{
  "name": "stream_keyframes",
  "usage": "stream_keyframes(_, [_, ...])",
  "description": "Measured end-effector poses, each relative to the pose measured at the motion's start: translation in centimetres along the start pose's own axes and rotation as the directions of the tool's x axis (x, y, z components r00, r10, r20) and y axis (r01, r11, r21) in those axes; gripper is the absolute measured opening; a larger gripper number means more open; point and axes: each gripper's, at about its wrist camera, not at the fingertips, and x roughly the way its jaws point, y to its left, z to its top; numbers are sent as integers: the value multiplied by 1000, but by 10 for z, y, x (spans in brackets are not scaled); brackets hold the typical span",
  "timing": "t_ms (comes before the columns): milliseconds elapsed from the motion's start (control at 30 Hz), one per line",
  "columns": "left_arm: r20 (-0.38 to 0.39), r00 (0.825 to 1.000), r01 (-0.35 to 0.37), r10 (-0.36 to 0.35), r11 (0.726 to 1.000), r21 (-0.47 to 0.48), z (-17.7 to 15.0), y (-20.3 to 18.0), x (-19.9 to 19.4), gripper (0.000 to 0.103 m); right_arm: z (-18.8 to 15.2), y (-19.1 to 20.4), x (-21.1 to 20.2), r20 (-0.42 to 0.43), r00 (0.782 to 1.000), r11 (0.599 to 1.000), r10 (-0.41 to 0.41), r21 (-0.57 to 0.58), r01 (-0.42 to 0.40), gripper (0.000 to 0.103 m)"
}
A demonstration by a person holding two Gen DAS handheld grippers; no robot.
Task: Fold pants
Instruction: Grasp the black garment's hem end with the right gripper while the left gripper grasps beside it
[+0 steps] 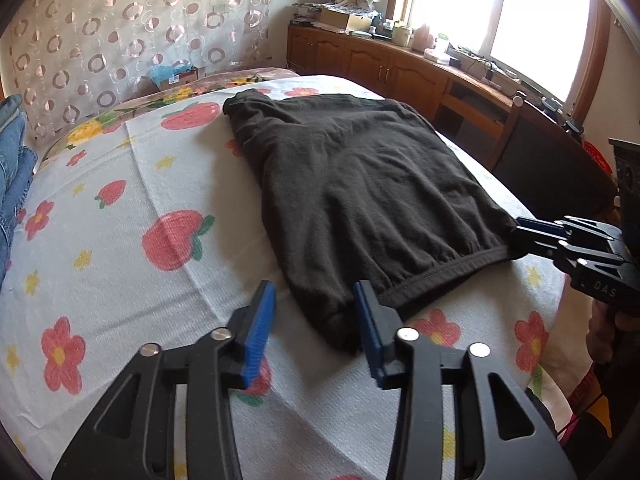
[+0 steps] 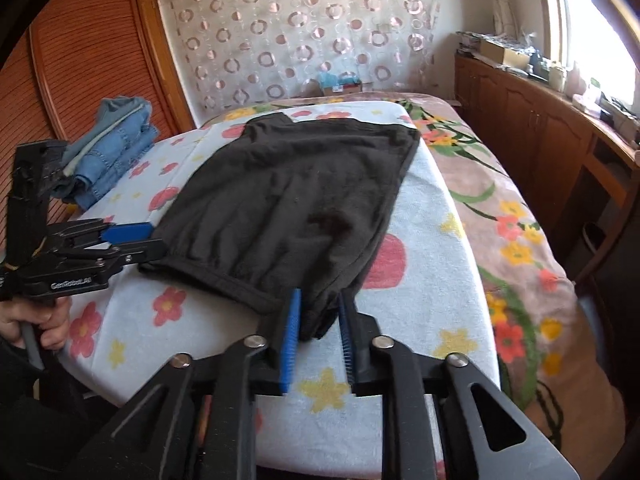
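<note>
**Ana:** Pants [image 1: 360,184], black and folded flat, lie on the flowered towel [image 1: 132,208] ahead of both sets of jaws. What does the left wrist view give you?

**Ben:** The left gripper [image 1: 316,320] stands partly open. The near corner of the waistband sits between its blue pads [image 1: 262,330], against the inner face of the right pad; the left pad is clear of the cloth, so nothing is pinched.

**Ana:** The right wrist view shows that same gripper [image 2: 136,240] from the side, at the left corner of the waistband, with a hand [image 2: 36,320] around its grip below. The side view cannot show the gap.

**Ben:** And the right gripper [image 2: 318,326]?

**Ana:** Its jaws are narrow, with a bunched corner of the pants between them. The cloth fills most of the gap, yet I cannot tell whether both pads press on it.

**Ben:** From my side the right gripper [image 1: 532,232] only meets the far waistband corner edge-on, so no help there.

**Ana:** My view alone shows a stack of folded jeans [image 2: 108,148] beyond the left jaws, and a louvred wooden door [image 2: 80,60] behind it.

**Ben:** Mine catches only a strip of denim at the left edge, but shows the bright window [image 1: 500,12] above the wooden cabinets [image 1: 380,64], off beyond the right jaws.
</note>
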Motion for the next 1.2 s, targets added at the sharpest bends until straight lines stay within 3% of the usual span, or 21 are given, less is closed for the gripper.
stream_keyframes(133, [11, 1000, 13, -13, 1000, 28, -3, -12, -8, 9, -1, 1, 1, -1, 1000, 1000, 1, 1, -1, 25])
stream_keyframes(500, [19, 1000, 6, -6, 1000, 12, -5, -11, -21, 6, 0, -8, 2, 1, 1000, 1000, -2, 7, 2, 28])
stream_keyframes(567, [18, 1000, 6, -6, 1000, 6, -4, -10, -21, 9, 0, -9, 3, -1, 1000, 1000, -8, 7, 8, 32])
stream_keyframes(733, [22, 999, -29, 28, 1000, 6, -1, -8, -18, 45, 0, -9, 6, -17, 1000, 1000, 19, 10, -19, 33])
stream_keyframes(767, [21, 1000, -23, 23, 1000, 3, -1, -8, -17, 48, 1, -9, 6, -18, 1000, 1000, 22, 9, -22, 33])
stream_keyframes(1000, [-4, 998, -63, 63, 998, -9, 2, -2, -3, 49, 1, -10, 9, -20, 999, 999, 33, 21, -33, 33])
stream_keyframes(1200, [-10, 998, -56, 56, 998, -20, 0, -1, 1, 49, -1, -10, 9, -10, 999, 999, 35, 22, -35, 32])
